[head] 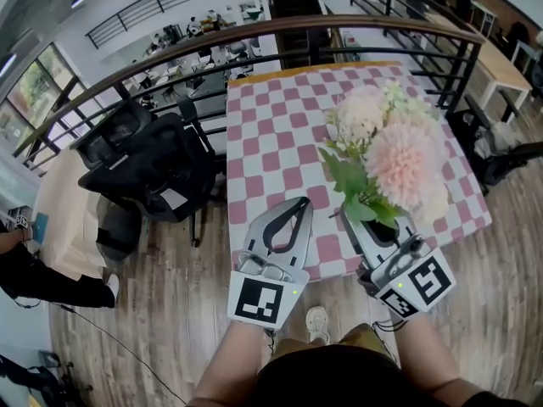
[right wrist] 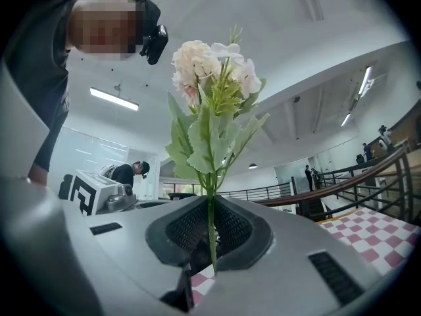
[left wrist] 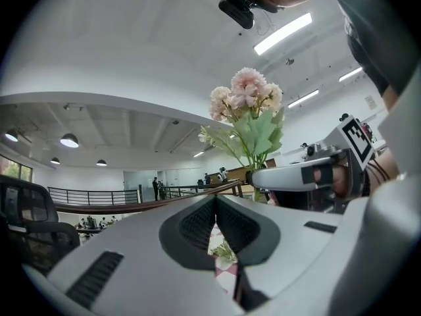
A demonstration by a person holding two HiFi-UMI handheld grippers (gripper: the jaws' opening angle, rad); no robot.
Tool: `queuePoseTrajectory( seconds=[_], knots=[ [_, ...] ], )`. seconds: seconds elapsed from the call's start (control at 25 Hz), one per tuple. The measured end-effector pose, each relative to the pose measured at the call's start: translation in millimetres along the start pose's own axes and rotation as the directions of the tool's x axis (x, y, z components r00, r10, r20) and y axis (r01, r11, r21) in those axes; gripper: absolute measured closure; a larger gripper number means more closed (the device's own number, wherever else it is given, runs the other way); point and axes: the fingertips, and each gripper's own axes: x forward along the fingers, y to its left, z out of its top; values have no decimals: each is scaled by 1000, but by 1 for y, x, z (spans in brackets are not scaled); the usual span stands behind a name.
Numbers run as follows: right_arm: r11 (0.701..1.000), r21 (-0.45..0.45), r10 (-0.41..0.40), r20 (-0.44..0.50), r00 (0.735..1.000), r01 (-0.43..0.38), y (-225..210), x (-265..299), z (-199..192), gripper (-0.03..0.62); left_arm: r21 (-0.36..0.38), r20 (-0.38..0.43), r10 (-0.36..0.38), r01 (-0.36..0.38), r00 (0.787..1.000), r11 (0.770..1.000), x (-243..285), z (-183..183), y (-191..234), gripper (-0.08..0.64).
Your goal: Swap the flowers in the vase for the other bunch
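One bunch of pink flowers [head: 390, 155] is held up over the near edge of the checked tabletop [head: 271, 142]. Its stem is pinched in the right tool [head: 361, 220]. The left tool [head: 301, 203] is closed on nothing. No vase or second bunch is seen. The bunch is probably being carried, and a place for it must be found next.
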Motion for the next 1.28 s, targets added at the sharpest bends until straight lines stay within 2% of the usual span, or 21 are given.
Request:
queuePoseTrajectory(
  seconds=[0.12,0.48,0.64,1.04,1.28],
  knots=[
    [1000,2,-7,5,1000,7,-2,5,1,548,-27,0,-1,1,1000,1000,0,0,7,551],
    [1000,0,-22,3,1000,22,-1,15,0,548,-7,-13,-28,28,1000,1000,4,-4,18,551],
    [1000,-8,-17,1,1000,17,4,20,2,548,-36,-21,-36,35,999,999,2,-2,21,551],
    [999,-30,14,0,1000,-14,19,31,12,548,17,-21,16,-16,1000,1000,-9,3,35,551],
    [999,-30,35,-17,999,-36,25,32,9,548,21,-18,30,-29,999,999,-13,1,35,551]
  ],
)
